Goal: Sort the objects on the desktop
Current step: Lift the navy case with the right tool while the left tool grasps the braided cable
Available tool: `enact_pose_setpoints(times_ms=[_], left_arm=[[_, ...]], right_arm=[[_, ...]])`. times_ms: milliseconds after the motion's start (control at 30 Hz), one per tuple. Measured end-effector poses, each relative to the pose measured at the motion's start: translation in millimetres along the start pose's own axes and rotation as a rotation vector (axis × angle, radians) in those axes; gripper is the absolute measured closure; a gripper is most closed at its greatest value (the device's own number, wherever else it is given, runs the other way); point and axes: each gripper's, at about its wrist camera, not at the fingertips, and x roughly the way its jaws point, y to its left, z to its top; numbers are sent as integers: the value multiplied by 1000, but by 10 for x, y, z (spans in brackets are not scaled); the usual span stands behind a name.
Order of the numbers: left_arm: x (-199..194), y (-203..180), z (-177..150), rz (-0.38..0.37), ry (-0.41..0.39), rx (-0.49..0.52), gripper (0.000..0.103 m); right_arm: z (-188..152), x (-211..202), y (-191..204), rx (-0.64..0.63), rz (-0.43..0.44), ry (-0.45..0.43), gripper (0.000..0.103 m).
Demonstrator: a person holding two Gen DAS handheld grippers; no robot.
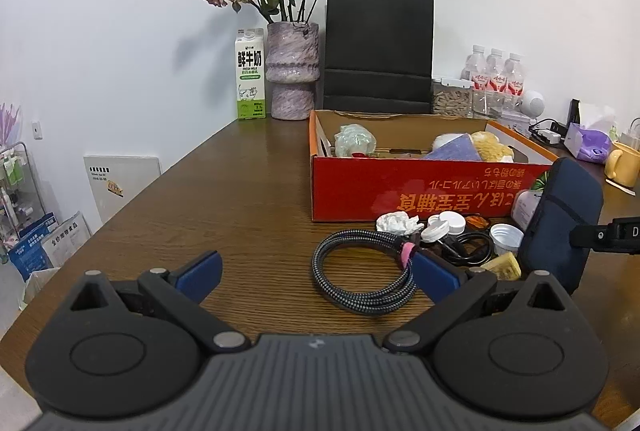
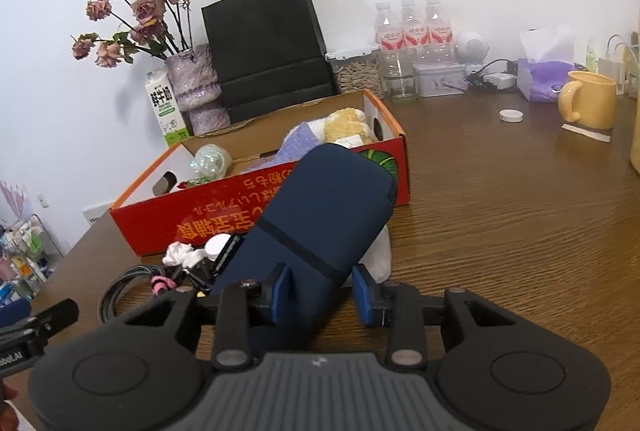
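navy pouch (image 2: 320, 215) sits clamped between my right gripper (image 2: 322, 289) pads, tilting toward one o'clock against the red box (image 2: 224, 215) with orange japanese lettering. my left gripper (image 1: 316, 273) is spread apart; at eleven o'clock, a "fresh milk" carton (image 1: 250, 75).

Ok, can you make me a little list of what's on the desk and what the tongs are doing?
right tongs: around the dark blue pouch, pads at its sides
left tongs: wide open, nothing between them
box: red cardboard box, open, soft things inside
in front of box: coiled braided cable, white caps, crumpled paper
far right: yellow mug
back: vase of dried roses, black paper bag
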Motion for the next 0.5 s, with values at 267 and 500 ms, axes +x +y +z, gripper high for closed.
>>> enact_pose_setpoints(times_ms=[267, 500], left_arm=[[-17, 6, 11, 3, -1, -5, 0], [-2, 30, -28, -8, 7, -8, 0]], right_arm=[[14, -29, 10, -14, -33, 9, 36], [102, 133, 233, -1, -89, 32, 15]])
